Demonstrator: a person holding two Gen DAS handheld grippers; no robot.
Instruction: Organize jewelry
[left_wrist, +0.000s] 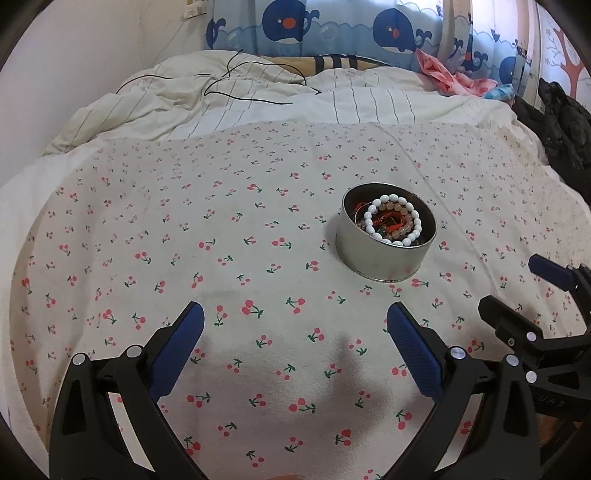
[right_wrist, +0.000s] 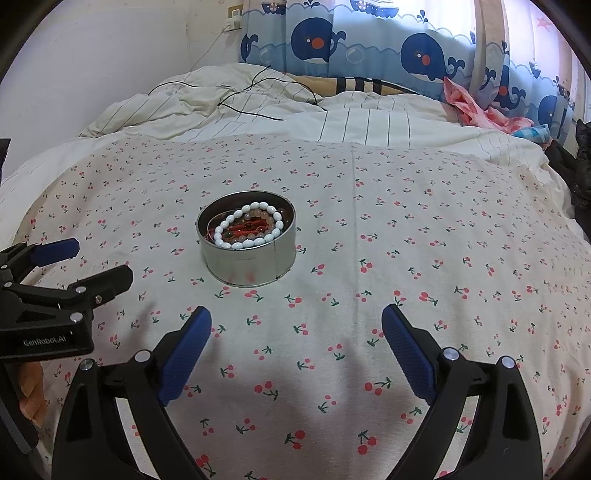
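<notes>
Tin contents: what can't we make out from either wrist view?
- Jewelry under the white bead bracelet: red cords and pinkish beads are tangled, piece count unclear in both views.
- Bottom of the tin: hidden by its wall and the pile.
- Right gripper in the left wrist view: cut off by the frame edge.
- Left gripper in the right wrist view: partly cut off.

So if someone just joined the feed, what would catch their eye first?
The round metal tin in the middle of the cherry-print cloth, with a white bead bracelet lying on top of the orange and red pieces inside. Then the open left gripper and right gripper hanging over the cloth short of the tin, and the whale curtain behind the bed.
</notes>
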